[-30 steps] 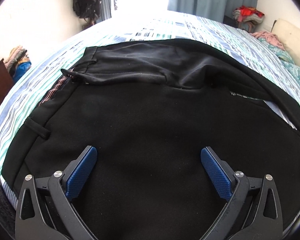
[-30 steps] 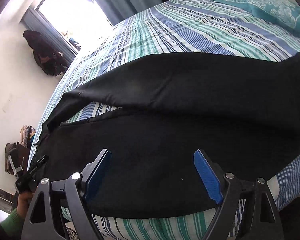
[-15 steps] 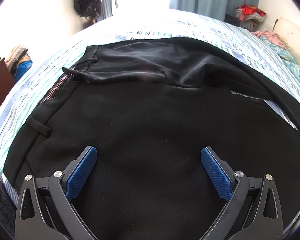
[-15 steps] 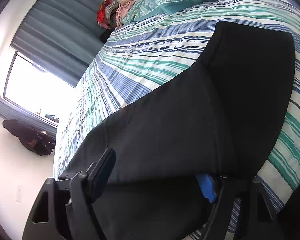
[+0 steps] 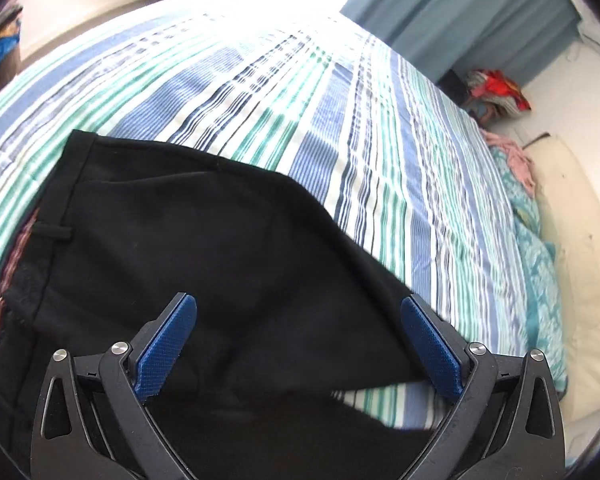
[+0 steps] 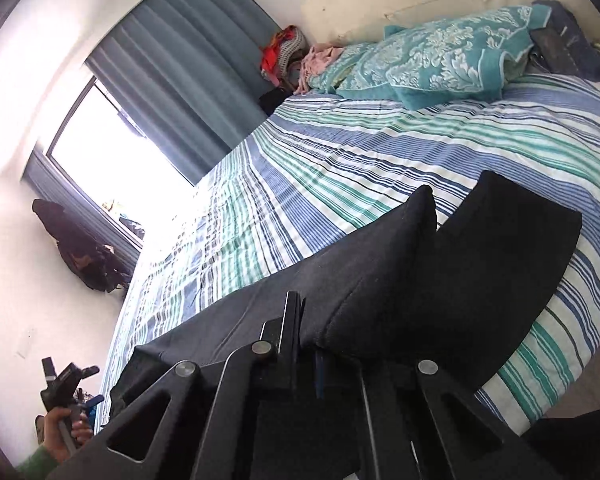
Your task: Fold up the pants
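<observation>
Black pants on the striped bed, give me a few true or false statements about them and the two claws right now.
1. The right claw is shut on the black pants. True.
2. The left claw is clamped shut. False: its jaws stand wide apart.
3. The pants lie on a striped bedspread. True.
4. A teal patterned pillow rests on the pants. False: it sits apart, at the head of the bed.
</observation>
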A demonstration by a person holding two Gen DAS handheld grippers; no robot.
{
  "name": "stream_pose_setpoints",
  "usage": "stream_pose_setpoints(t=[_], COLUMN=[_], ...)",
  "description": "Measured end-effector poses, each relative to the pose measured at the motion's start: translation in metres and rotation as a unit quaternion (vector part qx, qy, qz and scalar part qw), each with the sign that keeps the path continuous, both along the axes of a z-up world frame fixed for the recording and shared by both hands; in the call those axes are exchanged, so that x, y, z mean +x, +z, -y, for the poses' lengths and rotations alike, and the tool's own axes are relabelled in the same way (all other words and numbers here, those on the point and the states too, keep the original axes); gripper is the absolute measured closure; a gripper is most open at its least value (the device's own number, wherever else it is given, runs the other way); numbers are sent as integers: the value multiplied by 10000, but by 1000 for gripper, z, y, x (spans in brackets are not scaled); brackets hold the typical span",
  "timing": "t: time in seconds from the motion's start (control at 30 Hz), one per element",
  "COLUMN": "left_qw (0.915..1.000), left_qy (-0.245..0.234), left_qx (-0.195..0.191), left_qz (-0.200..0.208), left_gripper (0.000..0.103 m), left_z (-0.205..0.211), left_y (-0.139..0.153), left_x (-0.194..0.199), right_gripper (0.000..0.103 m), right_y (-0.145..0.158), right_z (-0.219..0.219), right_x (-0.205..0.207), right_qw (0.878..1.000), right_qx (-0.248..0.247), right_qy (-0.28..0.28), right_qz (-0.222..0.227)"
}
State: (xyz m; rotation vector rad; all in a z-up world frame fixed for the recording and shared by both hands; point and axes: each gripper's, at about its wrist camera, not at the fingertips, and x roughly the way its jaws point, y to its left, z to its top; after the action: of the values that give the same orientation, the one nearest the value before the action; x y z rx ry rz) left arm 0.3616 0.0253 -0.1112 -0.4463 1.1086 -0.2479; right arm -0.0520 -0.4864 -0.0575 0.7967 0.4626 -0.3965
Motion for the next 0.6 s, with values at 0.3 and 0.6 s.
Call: stream_pose_setpoints(t=[0.3, 0.6], left_qw=[9919, 9870], left_qy=[806, 942], left_qx=[-479, -755], left_qz=[-855, -1065], left_gripper=[3, 91], left_z=[3, -13], left_y=[-47, -47], left_x=[62, 66], right_gripper=[97, 97], right_y=[69, 103], right_z=[-20, -7], right_x=[-28, -62], right_qw=[9943, 9880], right_qx=[-280, -244], right_qy=[716, 990], right_qz=[737, 1162])
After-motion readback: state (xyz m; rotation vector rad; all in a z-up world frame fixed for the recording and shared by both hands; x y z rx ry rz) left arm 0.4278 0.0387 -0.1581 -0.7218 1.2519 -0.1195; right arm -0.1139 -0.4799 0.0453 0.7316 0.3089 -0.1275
